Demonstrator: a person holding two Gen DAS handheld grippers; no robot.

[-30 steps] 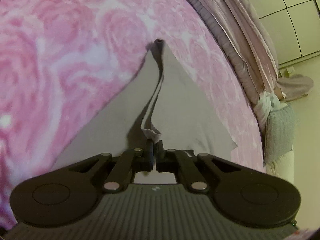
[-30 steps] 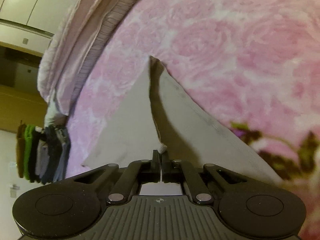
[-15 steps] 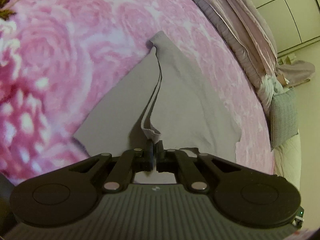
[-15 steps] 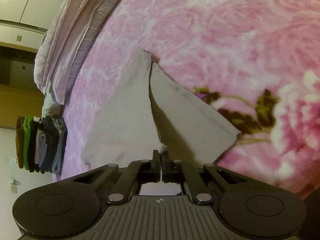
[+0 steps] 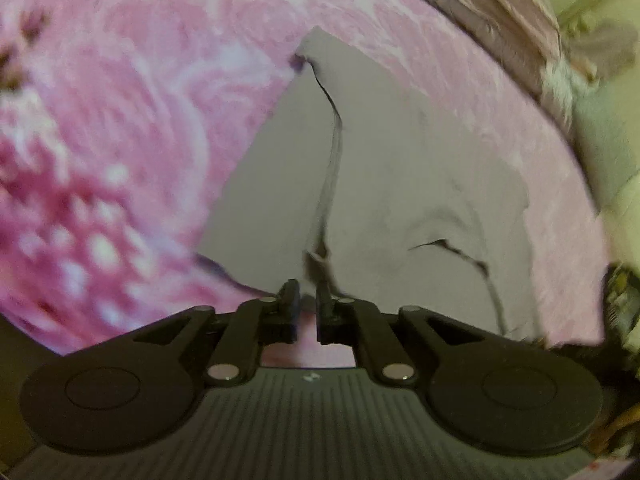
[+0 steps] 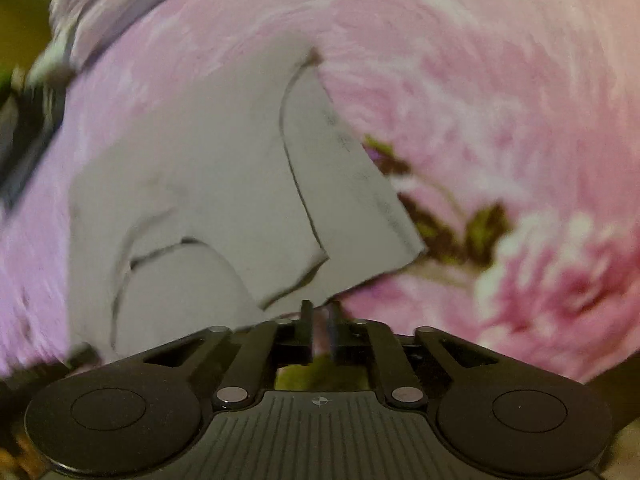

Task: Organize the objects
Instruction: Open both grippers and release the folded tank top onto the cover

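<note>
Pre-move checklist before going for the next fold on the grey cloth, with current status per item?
1. Left gripper released: ok. The jaws stand slightly apart with pink showing through the gap, and nothing is pinched.
2. Right gripper released: ok. There is a narrow gap, and the cloth edge lies just ahead of it.
3. Grey cloth down on the pink floral bedspread: ok. It lies folded over.
4. Fold is tidy: not ok. The top layer sits askew and there is a ridge near one corner.
5. Cloth is clear of the bed edge: cannot tell. The near edge is hidden behind the grippers.
6. Image sharpness for aiming: not ok. Both views are motion-blurred.
</note>
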